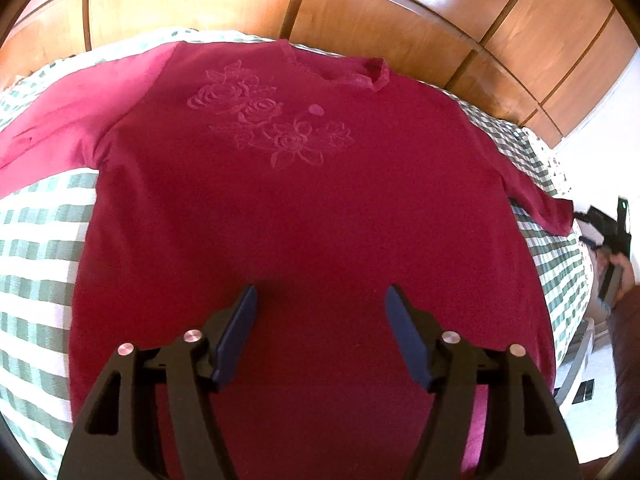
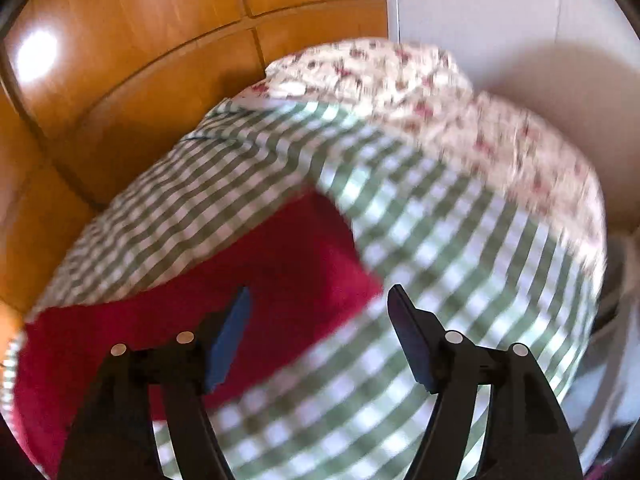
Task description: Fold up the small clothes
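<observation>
The red shirt (image 1: 304,208) lies spread flat, front up, on the checked bedcover (image 1: 36,264), the left gripper (image 1: 320,300) above its lower half and the right gripper (image 2: 318,300) over its sleeve (image 2: 280,264), both jaws open and empty.

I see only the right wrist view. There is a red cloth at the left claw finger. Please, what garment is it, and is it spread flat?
Observer: A red top, laid flat, front up, on the checked cover.
Operator: Where is the left claw?
Observer: The left claw hangs open above the lower middle of the top, with nothing between its fingers.
Operator: Are the sleeves folded in?
Observer: No. Both sleeves lie spread out to the sides; the one on the right of the left wrist view ends near the right claw, which is also open and empty.
</observation>
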`<state>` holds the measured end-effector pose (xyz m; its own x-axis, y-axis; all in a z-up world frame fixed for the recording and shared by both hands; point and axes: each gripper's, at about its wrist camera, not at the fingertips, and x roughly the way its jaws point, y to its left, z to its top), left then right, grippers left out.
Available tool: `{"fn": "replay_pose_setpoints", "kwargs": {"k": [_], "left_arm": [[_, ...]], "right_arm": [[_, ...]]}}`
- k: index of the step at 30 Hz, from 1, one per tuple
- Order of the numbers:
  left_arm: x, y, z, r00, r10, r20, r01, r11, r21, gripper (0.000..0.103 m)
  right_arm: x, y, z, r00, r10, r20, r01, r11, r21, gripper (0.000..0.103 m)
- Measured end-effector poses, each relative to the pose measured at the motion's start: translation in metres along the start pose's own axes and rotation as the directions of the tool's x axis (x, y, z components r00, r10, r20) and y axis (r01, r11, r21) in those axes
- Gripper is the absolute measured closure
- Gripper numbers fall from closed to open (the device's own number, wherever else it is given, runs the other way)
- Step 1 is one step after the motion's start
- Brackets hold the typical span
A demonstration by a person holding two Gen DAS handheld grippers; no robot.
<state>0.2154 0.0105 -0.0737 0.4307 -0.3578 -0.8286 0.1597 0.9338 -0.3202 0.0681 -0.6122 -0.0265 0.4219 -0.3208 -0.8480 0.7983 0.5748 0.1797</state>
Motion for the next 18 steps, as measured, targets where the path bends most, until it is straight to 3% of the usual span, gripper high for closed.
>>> {"fn": "replay_pose_setpoints", "kwargs": {"k": [3, 6, 9, 13, 18], "left_arm": [[0.003, -0.005, 0.0, 1.0, 0.006, 0.0, -0.006, 1.0, 0.016, 0.028], [0.004, -0.01, 0.0, 1.0, 0.018, -0.004, -0.018, 0.999, 0.029, 0.028], [0.003, -0.009, -0.001, 1.0, 0.016, -0.01, -0.016, 1.0, 0.02, 0.028], [0.002, -0.009, -0.003, 1.0, 0.021, -0.01, -0.021, 1.0, 0.018, 0.027], [0.002, -0.007, -0.004, 1.0, 0.014, -0.009, -0.013, 1.0, 0.01, 0.027]], "right_arm": [[0.008, -0.004, -0.036, 0.975, 0.205, -0.081, -0.197, 0.976, 0.092, 0.043], [0.026, 0.014, -0.059, 0.951, 0.287, -0.119, -0.276, 0.956, 0.099, 0.048], [0.04, 0.023, -0.055, 0.96, 0.273, -0.064, -0.263, 0.956, 0.132, 0.056], [0.054, 0.026, -0.032, 0.971, 0.234, -0.056, -0.22, 0.958, 0.185, 0.096], [-0.014, 0.049, -0.016, 0.974, 0.205, 0.099, -0.207, 0.978, 0.014, 0.097]]}}
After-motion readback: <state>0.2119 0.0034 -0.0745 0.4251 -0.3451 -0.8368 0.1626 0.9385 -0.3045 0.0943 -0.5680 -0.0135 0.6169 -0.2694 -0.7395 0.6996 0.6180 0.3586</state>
